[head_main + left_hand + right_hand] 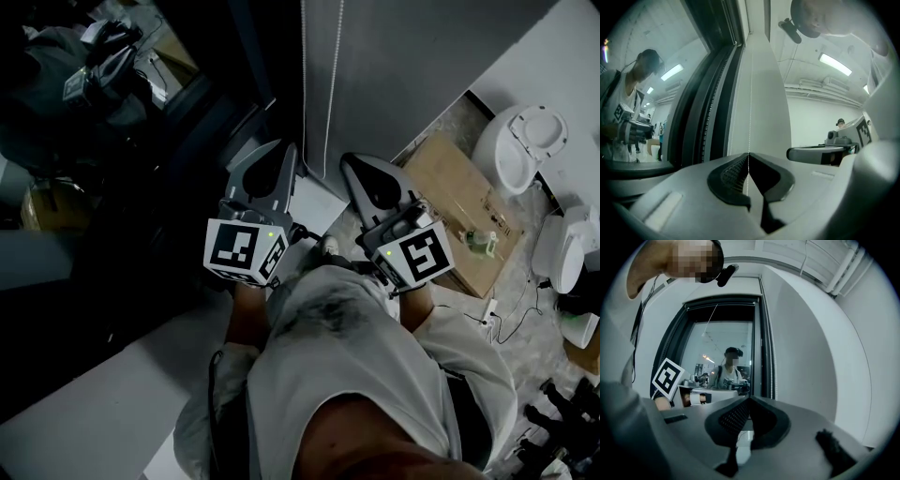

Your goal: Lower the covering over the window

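Your left claw [749, 154] is closed on the thin white bead cord [750, 89], which passes between the pads and runs straight up to 12 o'clock. The cord lies against a pale grey wall panel [766, 108]. The dark window frame [701, 108] stands just beside the cord at 10 o'clock. Your right claw [750, 398] has its jaws together with nothing between them and sits close at 3 o'clock of the left one. From it, the glass window pane [722, 338] lies at 11 o'clock, bare and reflecting a person. A dark band [719, 304] crosses the top of the opening at 12 o'clock. You cannot tell whether this band is the covering.
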The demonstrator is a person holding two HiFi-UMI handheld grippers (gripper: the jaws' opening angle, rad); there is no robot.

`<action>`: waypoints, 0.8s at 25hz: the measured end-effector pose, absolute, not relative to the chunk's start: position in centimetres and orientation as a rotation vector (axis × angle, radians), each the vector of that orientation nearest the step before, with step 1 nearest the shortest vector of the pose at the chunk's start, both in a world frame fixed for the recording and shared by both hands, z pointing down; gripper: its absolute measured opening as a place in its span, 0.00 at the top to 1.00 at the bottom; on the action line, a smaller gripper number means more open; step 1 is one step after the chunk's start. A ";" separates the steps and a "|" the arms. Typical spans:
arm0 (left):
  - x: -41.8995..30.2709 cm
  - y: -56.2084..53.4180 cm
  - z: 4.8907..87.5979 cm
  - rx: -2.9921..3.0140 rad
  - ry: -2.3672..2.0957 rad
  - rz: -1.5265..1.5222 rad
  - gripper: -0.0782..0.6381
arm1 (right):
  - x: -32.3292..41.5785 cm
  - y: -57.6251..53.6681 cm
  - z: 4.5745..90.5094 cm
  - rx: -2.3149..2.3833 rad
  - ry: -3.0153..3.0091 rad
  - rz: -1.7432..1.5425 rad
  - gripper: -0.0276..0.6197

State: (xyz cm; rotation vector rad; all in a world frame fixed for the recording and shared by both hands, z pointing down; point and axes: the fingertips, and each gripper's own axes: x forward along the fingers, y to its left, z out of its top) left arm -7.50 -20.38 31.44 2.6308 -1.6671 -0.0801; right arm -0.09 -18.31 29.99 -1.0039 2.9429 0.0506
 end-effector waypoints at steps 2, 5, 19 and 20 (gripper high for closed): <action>-7.5 -21.3 31.4 2.640 -1.679 -0.061 0.87 | -0.3 -18.5 30.2 -0.989 2.953 0.066 0.93; -7.3 -23.2 31.4 2.644 -1.708 -0.033 0.85 | -0.1 -19.1 30.5 -0.979 2.965 0.066 0.93; -7.8 -30.3 31.8 2.587 -1.817 0.011 0.80 | 0.4 -20.5 31.3 -0.990 2.983 0.034 0.93; -7.7 -30.8 31.9 2.582 -1.820 0.015 0.80 | 0.5 -20.6 31.3 -0.988 2.982 0.029 0.93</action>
